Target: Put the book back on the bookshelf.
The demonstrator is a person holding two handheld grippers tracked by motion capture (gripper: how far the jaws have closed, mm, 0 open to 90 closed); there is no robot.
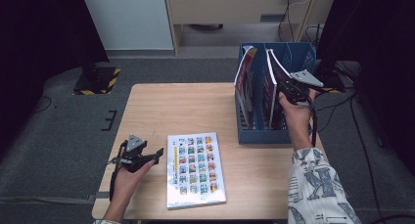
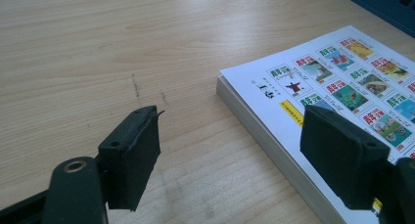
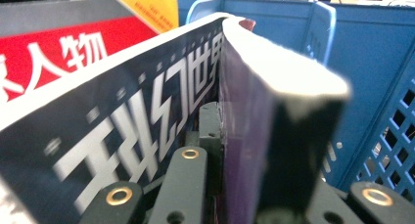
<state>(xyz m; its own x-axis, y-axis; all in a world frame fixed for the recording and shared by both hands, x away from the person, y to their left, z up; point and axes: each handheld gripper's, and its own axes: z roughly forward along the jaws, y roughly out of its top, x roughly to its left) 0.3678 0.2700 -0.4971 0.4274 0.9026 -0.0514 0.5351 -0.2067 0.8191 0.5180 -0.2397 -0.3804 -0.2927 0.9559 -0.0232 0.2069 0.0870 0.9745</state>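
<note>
1. While the right gripper [image 1: 288,89] is busy up at the blue file rack [image 1: 254,135], its jaws are clamped shut on the edge of a dark magazine [image 1: 274,70], which stands tilted in the rack's right-hand slot with its top leaning toward eleven o'clock.

2. From the right gripper view, the dark magazine [image 3: 147,116] is pinched near its upper edge, and a red-covered magazine [image 3: 58,48] stands in the neighbouring slot behind it.

3. Down at the near left of the table [image 1: 161,106], the left gripper [image 1: 157,154] is held low with its jaws spread wide and nothing between them.

4. The flat book [image 1: 195,169] with the grid of small pictures lies just at three o'clock from that gripper, close but not touching, with its long axis running from six to twelve o'clock.

5. Seen from the left gripper view, the book [image 2: 342,101] has its left long edge facing the open left gripper [image 2: 230,150]; one jaw hangs over bare wood, the other over the cover's margin.

6. My judgement: the left gripper is far the nearer to the book, and a short slide toward three o'clock would straddle that long edge.

7. The rack sits well apart, toward one o'clock from the book.
</note>
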